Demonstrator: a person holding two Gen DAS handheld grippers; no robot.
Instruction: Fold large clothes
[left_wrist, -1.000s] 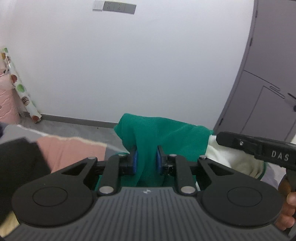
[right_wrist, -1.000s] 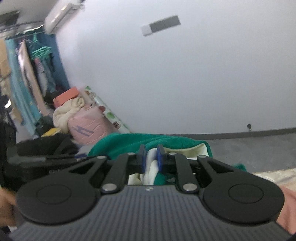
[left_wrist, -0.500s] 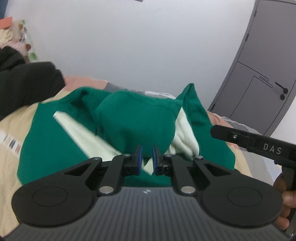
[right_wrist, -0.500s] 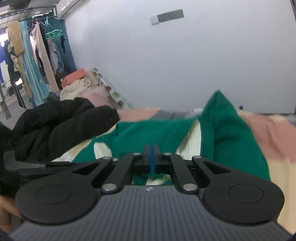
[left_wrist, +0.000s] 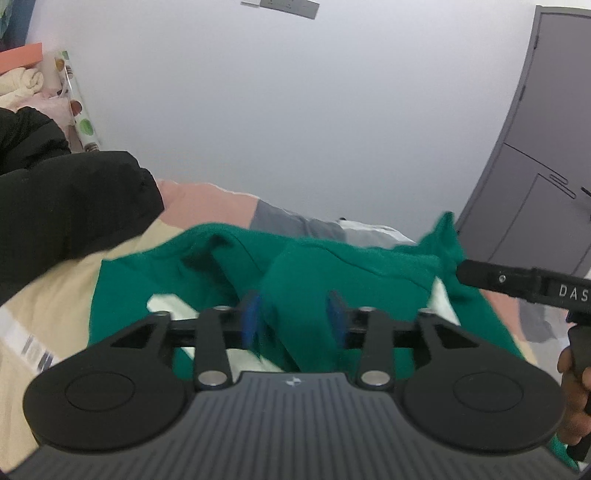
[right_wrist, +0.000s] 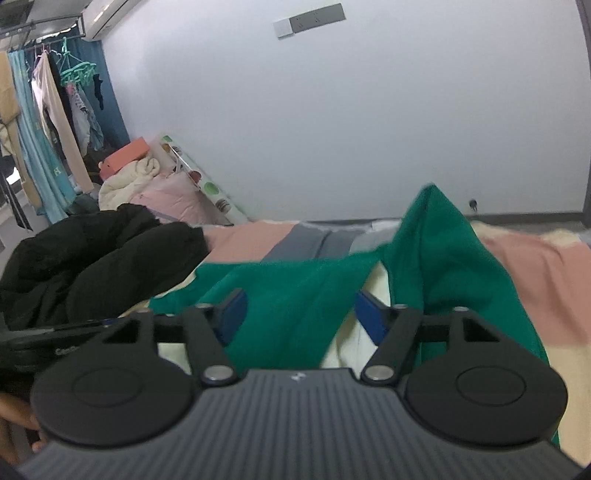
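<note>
Left wrist view, left gripper (left_wrist: 293, 319) opening, jaws partly apart, green garment (left_wrist: 332, 273) between but unpinched, right gripper (right_wrist: 299, 314) opening wider over same garment, crumpled on bed (right_wrist: 535, 266).

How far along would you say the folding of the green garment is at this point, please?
Done: the green garment lies on the bed, one part doubled over. In hand: left gripper and right gripper are opening, pads clear of cloth. Left: it looks rumpled, so further folds and smoothing.
</note>
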